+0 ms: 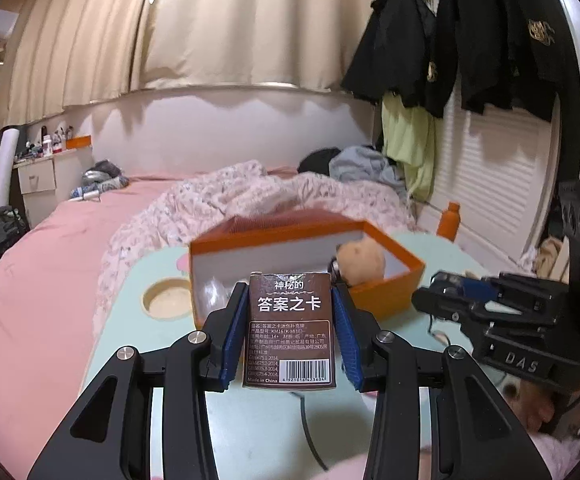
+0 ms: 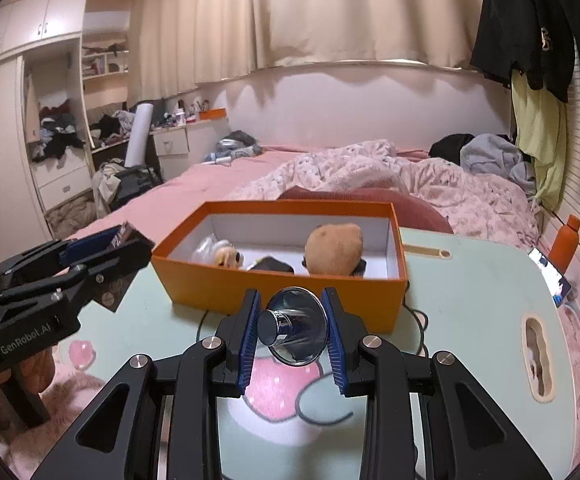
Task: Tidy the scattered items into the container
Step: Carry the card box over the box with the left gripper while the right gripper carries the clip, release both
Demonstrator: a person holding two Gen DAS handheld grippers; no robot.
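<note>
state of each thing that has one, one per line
left tool: shut on card box
card box: held upright, outside the box
right tool: shut on chrome funnel
chrome funnel: held, not yet in
orange box: open, lidless
plush toy: inside orange box

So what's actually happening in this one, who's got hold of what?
A person is tidying items into an orange box on a mint table. The left gripper clamps a brown card box, and the right gripper clamps a shiny chrome funnel-shaped piece; both are held just short of the box. A tan plush toy and other small items already lie inside.
</note>
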